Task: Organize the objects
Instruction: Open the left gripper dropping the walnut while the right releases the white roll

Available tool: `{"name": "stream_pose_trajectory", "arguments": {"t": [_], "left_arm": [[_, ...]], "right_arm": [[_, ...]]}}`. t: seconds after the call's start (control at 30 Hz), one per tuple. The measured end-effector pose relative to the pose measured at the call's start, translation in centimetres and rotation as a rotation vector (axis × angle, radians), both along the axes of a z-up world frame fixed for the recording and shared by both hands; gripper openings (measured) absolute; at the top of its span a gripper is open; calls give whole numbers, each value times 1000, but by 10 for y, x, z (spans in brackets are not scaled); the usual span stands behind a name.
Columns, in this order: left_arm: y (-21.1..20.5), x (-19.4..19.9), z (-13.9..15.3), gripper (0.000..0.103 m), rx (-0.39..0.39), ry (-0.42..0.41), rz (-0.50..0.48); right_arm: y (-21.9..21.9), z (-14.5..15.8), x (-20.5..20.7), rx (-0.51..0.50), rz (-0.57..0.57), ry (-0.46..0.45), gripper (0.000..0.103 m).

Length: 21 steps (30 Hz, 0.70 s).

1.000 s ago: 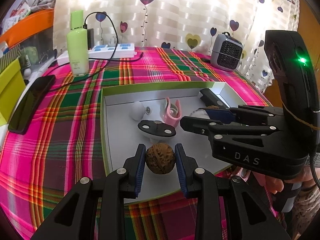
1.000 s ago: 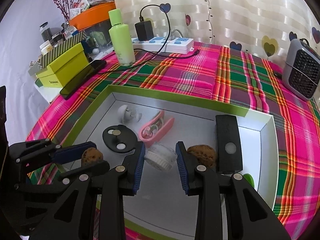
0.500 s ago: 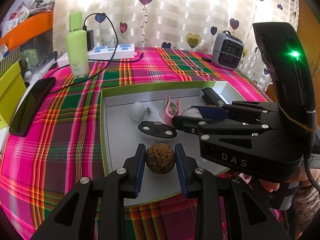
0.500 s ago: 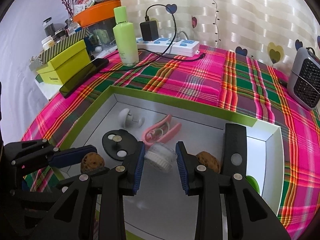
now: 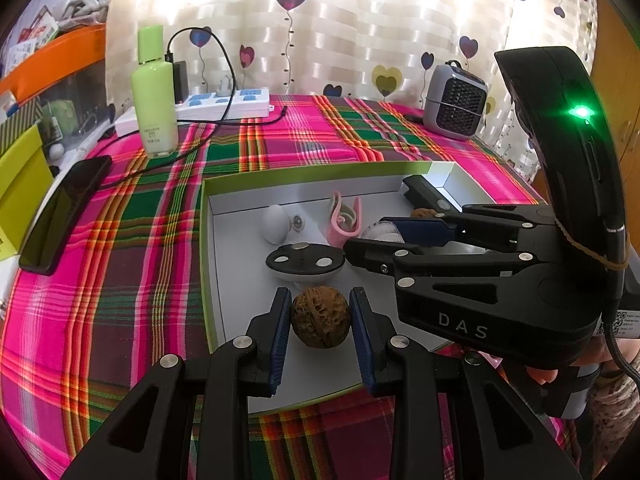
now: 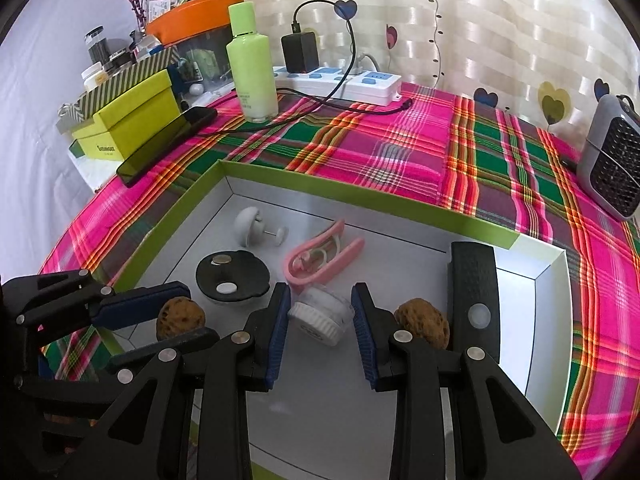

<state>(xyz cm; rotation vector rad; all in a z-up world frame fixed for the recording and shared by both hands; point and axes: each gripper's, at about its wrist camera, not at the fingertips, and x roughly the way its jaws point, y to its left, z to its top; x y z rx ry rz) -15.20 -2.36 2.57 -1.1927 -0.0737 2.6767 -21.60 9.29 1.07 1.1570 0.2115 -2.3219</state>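
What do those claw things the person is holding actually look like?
Each claw is black plastic with silver rivets and two fingers lined with blue pads. The right claw bears white letters "DAS", a tall black housing with a green light, and a trailing black cable.

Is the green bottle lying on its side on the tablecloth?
No, the green bottle stands upright on the plaid tablecloth, beside the white power strip.
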Motion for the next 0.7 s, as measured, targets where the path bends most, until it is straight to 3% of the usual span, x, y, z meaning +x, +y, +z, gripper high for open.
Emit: {"name": "stream_pose_trajectory", "arguments": {"t": [0.6,0.7], "left_arm": [[-1,-1,0,28,6,-1,1],[-3,0,0,29,16,-3,1]], "right_arm": [[1,1,-1,-4,-5,-3,33],[2,5,1,-12,-9,8,38]]}}
